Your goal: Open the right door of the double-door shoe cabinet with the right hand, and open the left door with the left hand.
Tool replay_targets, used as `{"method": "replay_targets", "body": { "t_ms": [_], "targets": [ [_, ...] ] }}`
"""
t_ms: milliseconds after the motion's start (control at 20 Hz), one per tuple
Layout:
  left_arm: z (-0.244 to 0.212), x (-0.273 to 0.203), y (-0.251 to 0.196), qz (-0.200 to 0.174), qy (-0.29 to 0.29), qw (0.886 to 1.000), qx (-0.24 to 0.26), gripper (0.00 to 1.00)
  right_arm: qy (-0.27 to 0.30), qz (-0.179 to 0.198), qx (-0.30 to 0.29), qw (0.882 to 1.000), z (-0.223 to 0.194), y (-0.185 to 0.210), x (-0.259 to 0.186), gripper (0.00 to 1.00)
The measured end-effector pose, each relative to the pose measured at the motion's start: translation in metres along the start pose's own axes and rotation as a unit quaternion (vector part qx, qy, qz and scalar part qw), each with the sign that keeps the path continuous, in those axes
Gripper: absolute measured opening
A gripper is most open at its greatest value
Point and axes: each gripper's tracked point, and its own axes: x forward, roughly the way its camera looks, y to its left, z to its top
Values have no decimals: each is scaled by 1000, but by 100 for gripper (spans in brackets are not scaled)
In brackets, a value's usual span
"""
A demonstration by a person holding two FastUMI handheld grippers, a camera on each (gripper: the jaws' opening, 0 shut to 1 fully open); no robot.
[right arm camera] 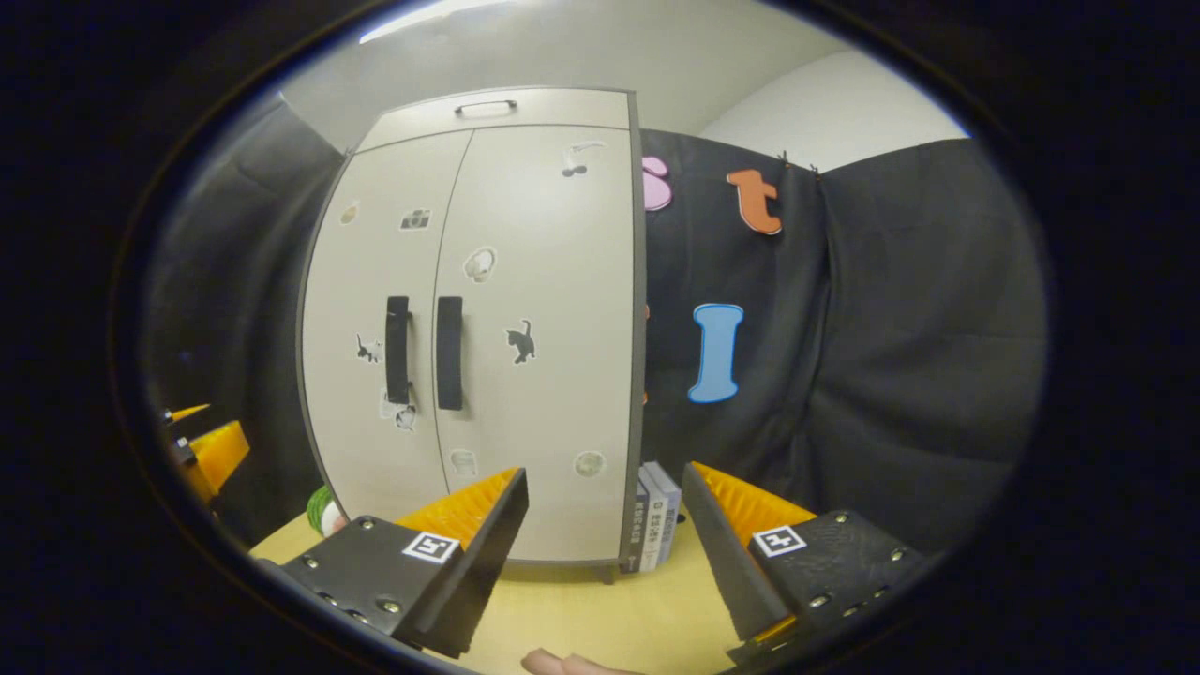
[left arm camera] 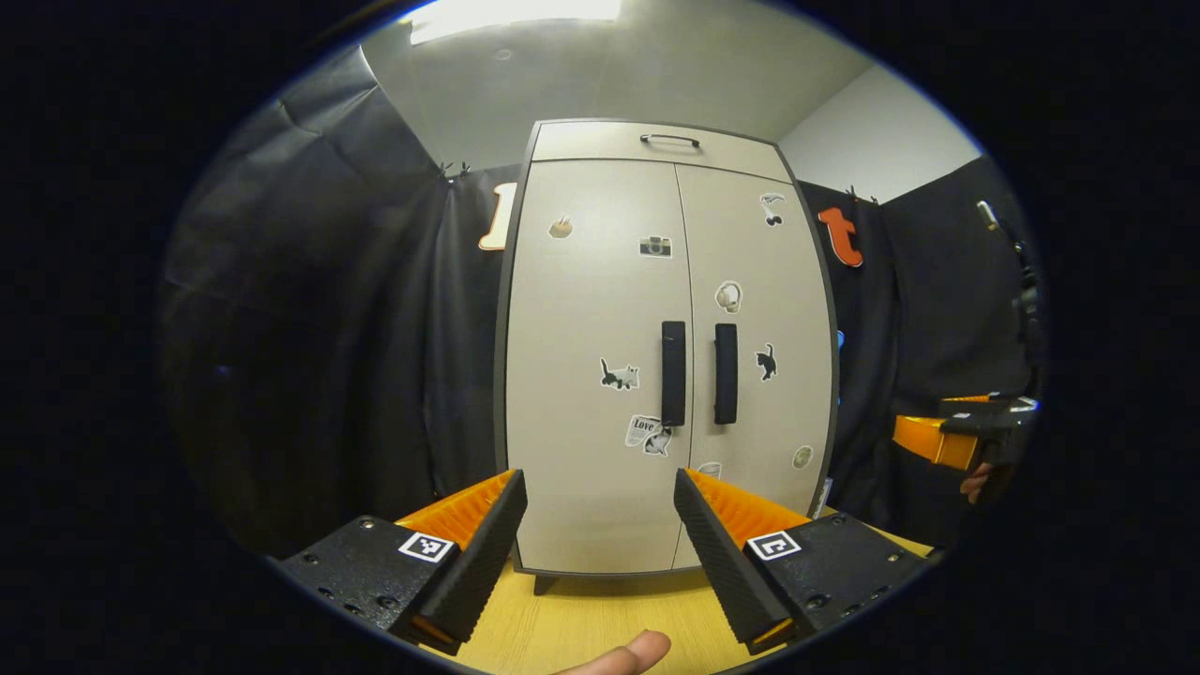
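A beige double-door shoe cabinet stands upright on a wooden tabletop, both doors closed. Two dark vertical handles meet at the middle seam: the left door handle and the right door handle. Stickers dot both doors. My left gripper is open, well short of the cabinet and pointed at the left door's lower half. My right gripper is open too, aimed at the cabinet's lower right corner. The right gripper also appears at the far right of the left gripper view, held by a hand.
A top drawer with a dark handle caps the cabinet. Books stand against its right side, and a green-and-white object sits at its lower left. The wooden tabletop lies in front. A fingertip shows at the bottom edge.
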Motion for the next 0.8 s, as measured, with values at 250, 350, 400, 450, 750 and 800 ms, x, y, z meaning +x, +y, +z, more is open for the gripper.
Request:
{"method": "replay_targets", "body": {
  "t_ms": [250,350,400,450,750,800],
  "targets": [
    [-17,6,2,-6,14,1000,7,98,7,21,16,1000,7,30,43,98],
    [-22,5,6,-2,19,1000,6,98,2,35,24,999,13,49,62,94],
    [-26,5,6,-3,19,1000,4,98,-2,47,24,999,17,61,71,98],
    [-29,4,5,-7,20,1000,5,98,-7,55,26,998,21,72,79,98],
    [-50,4,8,-17,33,999,16,98,-39,91,0,995,38,138,130,98],
    [-53,3,10,-18,33,999,21,98,-41,88,-1,995,41,145,139,98]
  ]
}}
